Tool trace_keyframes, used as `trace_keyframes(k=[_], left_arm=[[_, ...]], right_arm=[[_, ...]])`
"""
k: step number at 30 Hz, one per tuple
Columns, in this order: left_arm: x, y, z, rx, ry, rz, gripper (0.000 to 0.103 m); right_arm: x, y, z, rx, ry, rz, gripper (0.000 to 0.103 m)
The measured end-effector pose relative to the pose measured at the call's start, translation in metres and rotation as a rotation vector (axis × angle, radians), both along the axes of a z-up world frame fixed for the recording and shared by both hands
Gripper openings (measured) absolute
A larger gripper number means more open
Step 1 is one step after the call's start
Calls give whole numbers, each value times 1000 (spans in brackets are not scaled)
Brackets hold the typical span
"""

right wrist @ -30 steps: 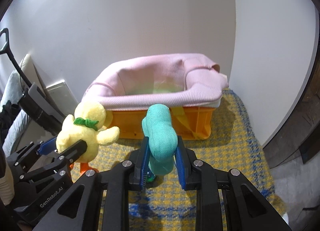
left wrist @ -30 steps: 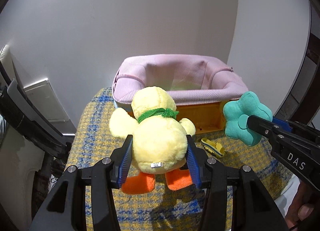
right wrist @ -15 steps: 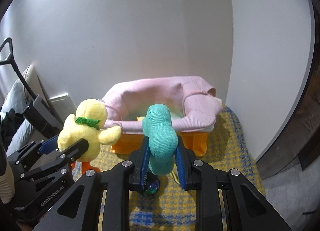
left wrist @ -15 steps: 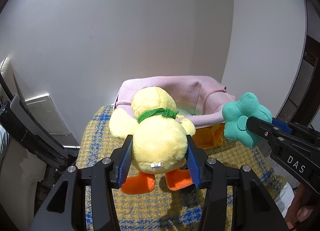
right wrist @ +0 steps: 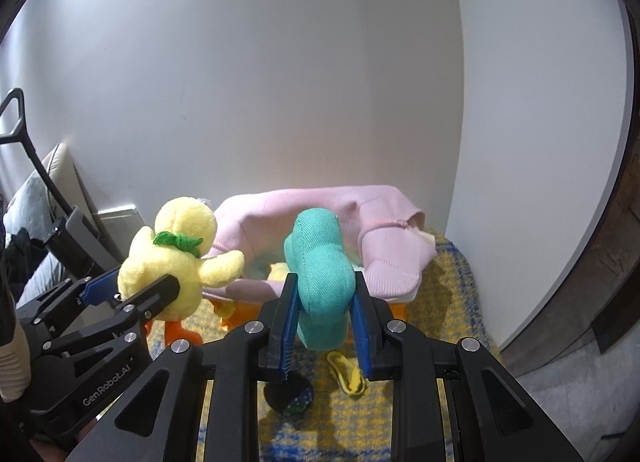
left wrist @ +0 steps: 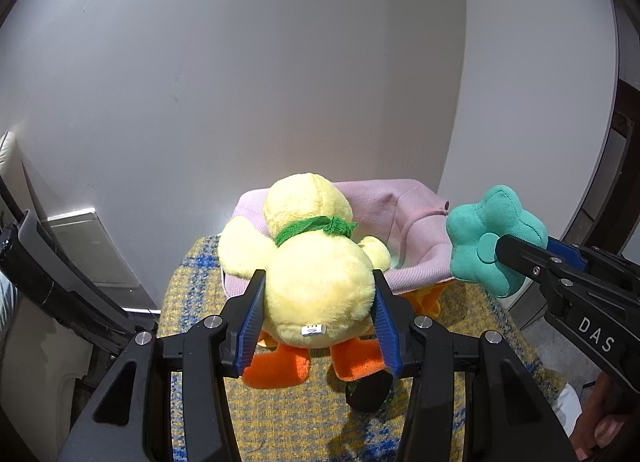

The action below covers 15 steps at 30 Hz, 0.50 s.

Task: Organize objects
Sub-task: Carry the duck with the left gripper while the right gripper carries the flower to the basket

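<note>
Holding both toys up off the desk, which is covered by a yellow-and-blue plaid cloth, we see the left gripper with its blue-padded jaws pressed on either flank of a yellow plush duck, back toward the camera, orange feet dangling below the pads. A small white tag sits low on the duck's back; its print is too small to read. In the right wrist view, the right gripper has its jaws clamped on the lower part of a teal plush flower, seen edge-on and upright. Under it on the cloth lie a small dark ball and a yellow-and-black striped toy, both near the jaws. We read "DAS" on the right gripper's side and "GenRobot.AI" on the left one's. Beyond both toys stands an orange crate lined with pink knit fabric, open on top, with something yellow inside. The cloth runs free to the right of the crate. White walls meet in a corner behind it, and dark wood trim edges the right side.
</note>
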State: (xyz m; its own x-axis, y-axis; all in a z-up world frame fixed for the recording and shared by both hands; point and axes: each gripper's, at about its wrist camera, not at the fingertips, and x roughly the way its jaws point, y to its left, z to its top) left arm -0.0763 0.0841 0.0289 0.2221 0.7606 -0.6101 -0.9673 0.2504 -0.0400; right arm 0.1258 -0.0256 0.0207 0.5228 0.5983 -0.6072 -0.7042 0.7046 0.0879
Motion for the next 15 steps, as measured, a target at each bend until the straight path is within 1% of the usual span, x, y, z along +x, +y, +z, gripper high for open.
trace_keyframes(k=[8,15], left_arm=[[2,16,9,12,-2,-1,49],[4,35,7,5,-6,-4,49]], right_arm=[[8,6,9,8,-14,5,25],[17,16,12,8,-19,8,25]])
